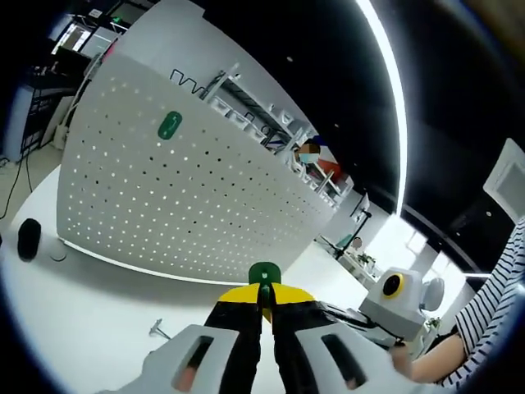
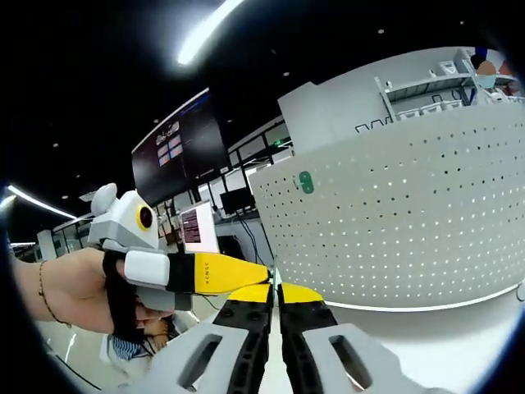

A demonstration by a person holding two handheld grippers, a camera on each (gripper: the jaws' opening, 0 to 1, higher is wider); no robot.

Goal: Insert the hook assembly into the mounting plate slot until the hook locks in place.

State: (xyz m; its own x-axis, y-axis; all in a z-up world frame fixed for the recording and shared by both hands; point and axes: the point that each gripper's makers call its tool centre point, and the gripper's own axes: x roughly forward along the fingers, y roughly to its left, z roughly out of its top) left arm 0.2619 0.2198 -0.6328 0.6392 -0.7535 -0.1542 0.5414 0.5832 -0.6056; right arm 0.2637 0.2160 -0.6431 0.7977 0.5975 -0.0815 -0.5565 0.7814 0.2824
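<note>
Our left claw pinches the green hook in front of the white hole board, our right claw is squeezed shut, so we should push straight into one slot until it clicks.

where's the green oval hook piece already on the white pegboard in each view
Left gripper view: the green oval hook piece sits upper left on the white perforated pegboard.
Right gripper view: it is just above centre, near the pegboard's upper left corner.
Shared landmark: the wire shelving above the board.
</note>
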